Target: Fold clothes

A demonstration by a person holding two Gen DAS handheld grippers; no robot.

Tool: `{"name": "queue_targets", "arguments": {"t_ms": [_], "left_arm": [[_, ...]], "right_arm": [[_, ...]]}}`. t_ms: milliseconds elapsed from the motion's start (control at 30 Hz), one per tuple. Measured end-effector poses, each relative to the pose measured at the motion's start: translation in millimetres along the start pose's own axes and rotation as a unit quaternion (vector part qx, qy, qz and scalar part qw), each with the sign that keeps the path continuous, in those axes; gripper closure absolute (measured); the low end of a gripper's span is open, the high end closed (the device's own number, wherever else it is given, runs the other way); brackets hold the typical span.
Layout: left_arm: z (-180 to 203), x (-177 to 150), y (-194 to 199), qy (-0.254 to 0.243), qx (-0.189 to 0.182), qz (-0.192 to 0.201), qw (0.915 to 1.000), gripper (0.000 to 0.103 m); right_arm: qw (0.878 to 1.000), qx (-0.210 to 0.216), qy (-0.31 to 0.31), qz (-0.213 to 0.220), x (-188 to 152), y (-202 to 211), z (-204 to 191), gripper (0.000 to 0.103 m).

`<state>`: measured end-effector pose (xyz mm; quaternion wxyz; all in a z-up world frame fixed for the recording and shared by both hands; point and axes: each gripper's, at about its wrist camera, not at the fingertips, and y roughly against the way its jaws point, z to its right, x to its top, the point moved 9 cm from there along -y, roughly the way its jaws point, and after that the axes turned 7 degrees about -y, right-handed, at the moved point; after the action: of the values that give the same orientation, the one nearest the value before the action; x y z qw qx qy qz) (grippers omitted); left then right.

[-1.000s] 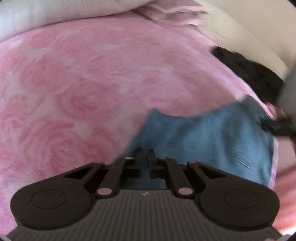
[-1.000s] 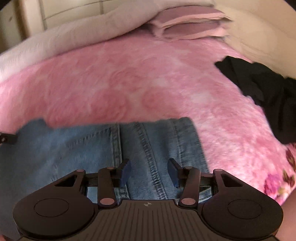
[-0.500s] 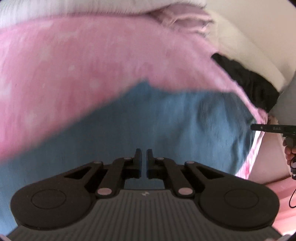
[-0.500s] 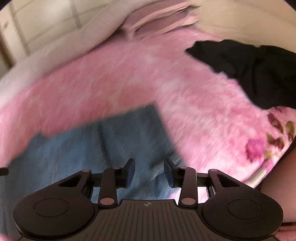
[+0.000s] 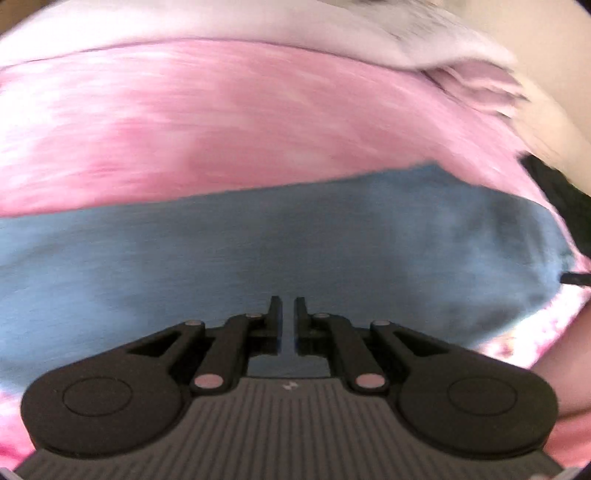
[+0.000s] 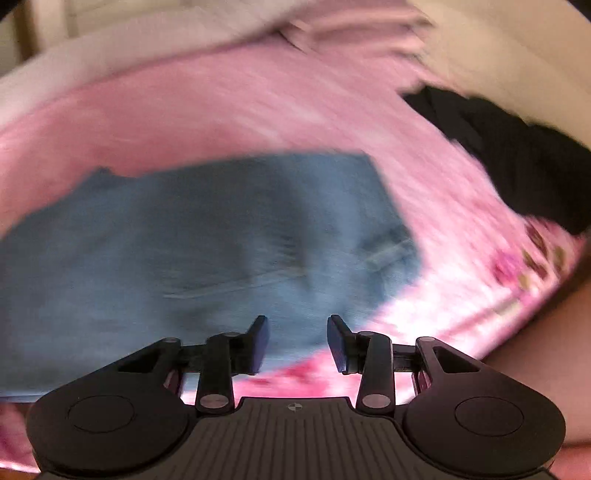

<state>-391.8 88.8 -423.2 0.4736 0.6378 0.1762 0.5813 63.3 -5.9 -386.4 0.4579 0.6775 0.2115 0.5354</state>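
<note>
Blue jeans (image 5: 295,251) lie as a wide band across a pink blanket (image 5: 221,129). My left gripper (image 5: 288,306) is shut on the jeans, with denim showing in the thin slit between its fingers. In the right wrist view the jeans (image 6: 203,240) spread out to the left. My right gripper (image 6: 297,332) hangs open over their near right edge with nothing between its pads. Its tip (image 5: 578,278) also pokes into the left wrist view at the far right. Both views are blurred.
A black garment (image 6: 517,147) lies crumpled on the blanket (image 6: 221,110) to the right of the jeans, also seen as a dark garment (image 5: 561,192). Pink pillows (image 6: 351,26) and a white duvet (image 5: 258,22) sit at the far end.
My left gripper has swept left, and the jeans now stretch across its whole view. My right gripper has narrowed a little and pulled back towards the near right edge of the jeans.
</note>
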Motion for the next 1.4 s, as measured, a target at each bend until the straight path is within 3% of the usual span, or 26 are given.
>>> {"name": "queue_targets", "arguments": {"t_ms": [167, 267, 333, 367, 467, 533, 633, 800, 900, 1033, 1233, 1400], "left_arm": [[-109, -22, 44, 0.048, 0.104, 0.045, 0.9924, 0.100], [-167, -38, 54, 0.082, 0.151, 0.049, 0.9840, 0.100], [-204, -62, 48, 0.108, 0.180, 0.004, 0.9778, 0.100], [-213, -67, 51, 0.122, 0.173, 0.004, 0.9772, 0.099], [-212, -62, 69, 0.118, 0.163, 0.023, 0.9792, 0.099], [-212, -64, 77, 0.101, 0.169, 0.030, 0.9799, 0.095], [-210, -73, 70, 0.108, 0.172, 0.012, 0.9792, 0.093], [-195, -76, 77, 0.098, 0.166, -0.048, 0.9801, 0.093], [-172, -71, 102, 0.102, 0.139, -0.074, 0.9823, 0.091], [-128, -58, 152, 0.082, 0.110, -0.082, 0.9872, 0.077], [-91, -23, 205, 0.050, 0.108, -0.090, 0.9888, 0.073], [-76, 14, 239, 0.010, 0.145, -0.071, 0.9868, 0.069]], "right_arm": [[0.997, 0.062, 0.040, 0.005, -26, 6, -95, 0.064], [0.997, 0.070, 0.045, 0.006, -45, -1, -133, 0.064], [0.997, 0.053, 0.045, -0.017, -62, -13, -145, 0.064], [0.998, 0.040, 0.043, -0.020, -69, -17, -148, 0.063], [0.999, 0.014, 0.039, -0.032, -68, -9, -155, 0.063], [0.999, 0.041, 0.009, -0.014, -65, 7, -165, 0.063], [0.998, 0.057, -0.002, -0.012, -71, 7, -181, 0.062], [0.996, 0.034, 0.007, -0.078, -90, 0, -198, 0.060], [0.994, 0.051, -0.018, -0.100, -88, 30, -201, 0.060], [0.994, 0.060, -0.031, -0.091, -82, 89, -203, 0.060], [0.993, 0.083, -0.031, -0.079, -65, 164, -213, 0.057], [0.994, 0.088, -0.011, -0.059, -48, 205, -227, 0.049]]}}
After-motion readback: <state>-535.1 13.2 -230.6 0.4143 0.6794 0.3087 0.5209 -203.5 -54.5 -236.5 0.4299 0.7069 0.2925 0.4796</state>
